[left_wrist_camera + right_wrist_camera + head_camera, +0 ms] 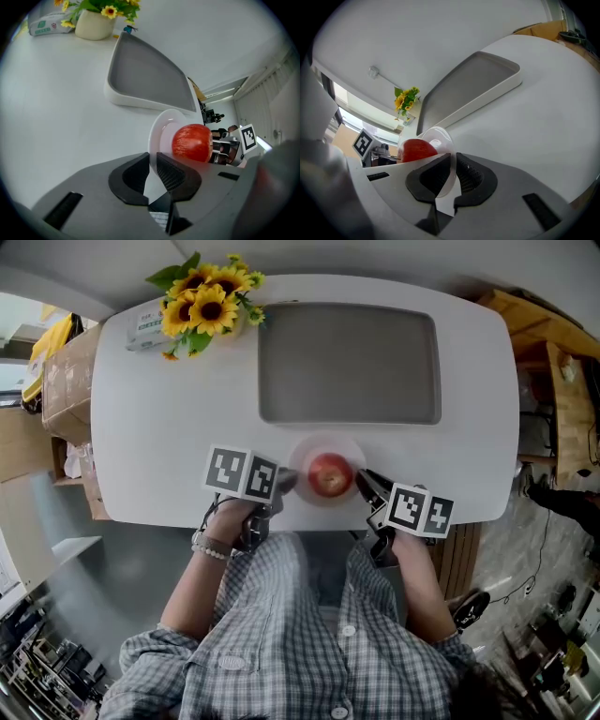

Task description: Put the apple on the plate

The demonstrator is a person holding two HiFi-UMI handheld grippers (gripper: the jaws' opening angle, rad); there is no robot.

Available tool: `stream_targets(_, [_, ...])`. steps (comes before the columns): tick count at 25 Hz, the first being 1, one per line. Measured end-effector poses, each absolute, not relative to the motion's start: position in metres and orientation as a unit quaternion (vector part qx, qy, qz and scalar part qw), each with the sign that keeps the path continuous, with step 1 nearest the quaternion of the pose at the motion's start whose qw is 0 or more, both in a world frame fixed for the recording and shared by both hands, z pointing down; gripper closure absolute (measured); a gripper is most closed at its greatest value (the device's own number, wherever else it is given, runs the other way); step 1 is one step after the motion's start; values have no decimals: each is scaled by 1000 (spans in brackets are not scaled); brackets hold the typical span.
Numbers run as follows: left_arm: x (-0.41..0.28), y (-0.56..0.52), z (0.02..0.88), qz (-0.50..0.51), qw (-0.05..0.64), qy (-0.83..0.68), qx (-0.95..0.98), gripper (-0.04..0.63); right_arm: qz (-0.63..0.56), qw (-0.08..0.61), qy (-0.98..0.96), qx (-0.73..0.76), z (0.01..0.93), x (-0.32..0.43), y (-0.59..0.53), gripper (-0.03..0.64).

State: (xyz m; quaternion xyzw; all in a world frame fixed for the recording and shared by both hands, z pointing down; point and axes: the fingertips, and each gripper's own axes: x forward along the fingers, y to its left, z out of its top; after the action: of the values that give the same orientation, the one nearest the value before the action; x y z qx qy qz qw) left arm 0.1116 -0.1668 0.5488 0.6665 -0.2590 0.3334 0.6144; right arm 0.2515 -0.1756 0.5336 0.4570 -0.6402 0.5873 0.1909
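Note:
A red apple (pixel 329 474) sits on a small clear plate (pixel 323 444) near the front edge of the white table (pixel 159 437). My left gripper (pixel 286 482) is shut on the plate's left rim, and my right gripper (pixel 364 482) is shut on its right rim. In the left gripper view the jaws (pixel 153 171) pinch the thin rim of the plate (pixel 161 131), with the apple (pixel 191 142) just beyond. The right gripper (pixel 453 173) likewise clamps the plate (pixel 440 136), and the apple (pixel 417 150) shows to the left of it.
A large grey tray (pixel 349 362) lies just behind the plate. A vase of sunflowers (pixel 206 301) and a tissue packet (pixel 145 326) stand at the back left. A cardboard box (pixel 66 381) is off the table's left edge, wooden shelving (pixel 562 381) to the right.

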Motion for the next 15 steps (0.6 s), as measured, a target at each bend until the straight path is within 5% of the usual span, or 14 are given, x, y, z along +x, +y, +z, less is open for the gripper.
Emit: stream_targets(15, [117, -203, 507, 273, 634, -253, 678, 551, 584, 165, -656, 449, 495, 257, -213, 569])
